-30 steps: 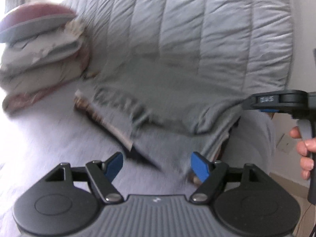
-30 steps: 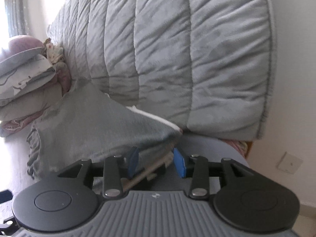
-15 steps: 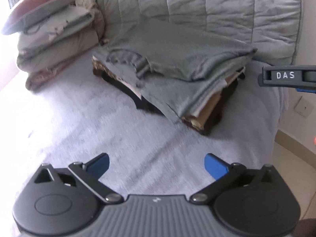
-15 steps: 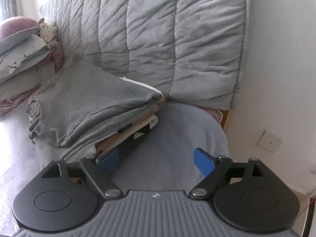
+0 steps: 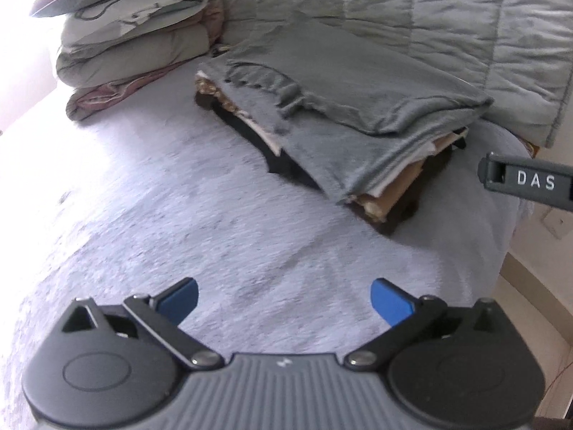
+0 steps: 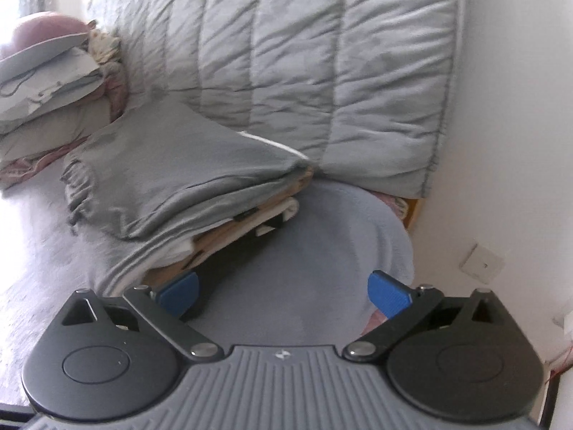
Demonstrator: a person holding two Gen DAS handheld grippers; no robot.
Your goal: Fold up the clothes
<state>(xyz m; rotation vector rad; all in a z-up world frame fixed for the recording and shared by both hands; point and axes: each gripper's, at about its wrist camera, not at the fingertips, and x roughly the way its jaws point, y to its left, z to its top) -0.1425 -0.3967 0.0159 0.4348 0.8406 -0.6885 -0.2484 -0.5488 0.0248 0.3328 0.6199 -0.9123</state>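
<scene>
A folded grey garment (image 5: 358, 82) lies on top of a stack of folded clothes (image 5: 386, 193) on the grey bed cover (image 5: 179, 222). My left gripper (image 5: 284, 299) is open over bare cover, well short of the stack, with nothing between its blue pads. In the right wrist view the same grey garment (image 6: 186, 165) tops the stack (image 6: 232, 229). My right gripper (image 6: 283, 295) has its jaws opening wide, nothing between them, and its left pad (image 6: 179, 294) sits just in front of the stack's near corner. The right tool's grey body (image 5: 530, 182) shows at the left view's right edge.
A pile of pillows and bedding (image 5: 136, 36) stands left of the stack. A quilted grey cushion (image 6: 322, 71) rises behind it. The bed ends at the right by a white wall with a socket (image 6: 481, 263).
Both grippers let go of the grey garment, opened wide and drew back from the stack. The garment now rests flat on top of the stack.
</scene>
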